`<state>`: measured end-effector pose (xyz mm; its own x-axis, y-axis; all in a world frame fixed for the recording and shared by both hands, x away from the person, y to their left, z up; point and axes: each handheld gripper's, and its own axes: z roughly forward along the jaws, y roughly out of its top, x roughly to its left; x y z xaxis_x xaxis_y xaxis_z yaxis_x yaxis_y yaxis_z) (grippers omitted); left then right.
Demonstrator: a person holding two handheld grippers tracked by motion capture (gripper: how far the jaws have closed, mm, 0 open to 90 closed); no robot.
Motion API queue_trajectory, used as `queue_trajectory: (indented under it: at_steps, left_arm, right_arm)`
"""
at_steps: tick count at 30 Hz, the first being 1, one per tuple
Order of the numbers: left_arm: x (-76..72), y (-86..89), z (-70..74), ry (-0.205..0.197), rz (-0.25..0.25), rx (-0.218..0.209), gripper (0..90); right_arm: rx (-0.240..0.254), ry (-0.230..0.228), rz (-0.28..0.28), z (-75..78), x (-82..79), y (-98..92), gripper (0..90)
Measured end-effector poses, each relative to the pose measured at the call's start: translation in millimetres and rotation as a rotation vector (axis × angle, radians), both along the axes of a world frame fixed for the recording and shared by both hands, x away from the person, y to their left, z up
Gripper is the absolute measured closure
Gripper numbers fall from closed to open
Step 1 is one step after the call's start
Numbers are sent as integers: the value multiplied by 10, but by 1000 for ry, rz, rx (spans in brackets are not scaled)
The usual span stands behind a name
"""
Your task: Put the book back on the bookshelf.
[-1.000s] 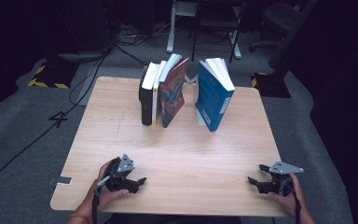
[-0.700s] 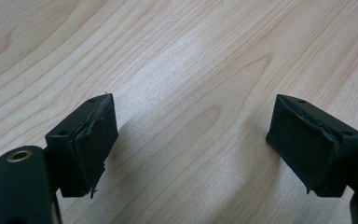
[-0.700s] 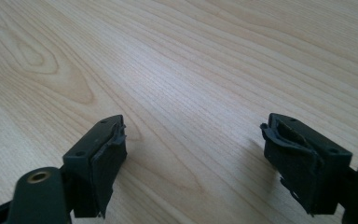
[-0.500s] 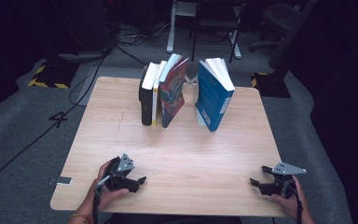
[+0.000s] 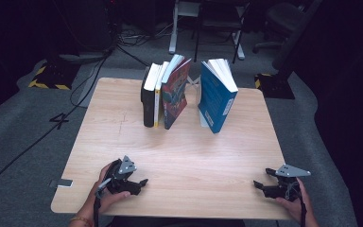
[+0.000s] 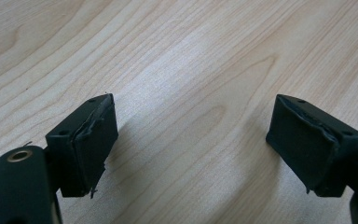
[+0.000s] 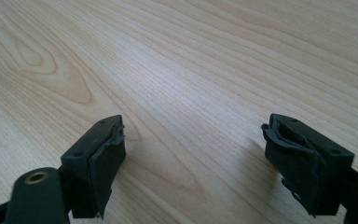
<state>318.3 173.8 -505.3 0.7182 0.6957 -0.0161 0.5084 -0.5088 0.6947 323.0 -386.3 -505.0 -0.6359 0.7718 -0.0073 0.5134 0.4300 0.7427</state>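
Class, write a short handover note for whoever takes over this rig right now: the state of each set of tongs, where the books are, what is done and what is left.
Left tongs: open, nothing between the jaws, resting at the near left of the table.
Right tongs: open, holding nothing, at the near right edge.
Books: black book, yellow-spined book and red book stand together at the far middle; the blue book stands apart to their right, leaning.
Done: nothing gripped so far.
Left: probably reach forward to the books, likely the blue one first.
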Motion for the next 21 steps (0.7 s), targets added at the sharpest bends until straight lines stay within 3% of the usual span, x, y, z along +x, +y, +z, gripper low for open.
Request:
queue_trajectory:
  at_steps: [21]
  left_arm:
    - [15,4,1,0,-2,0,158]
  right_arm:
    - [-4,1,-10,-1,3,1,178]
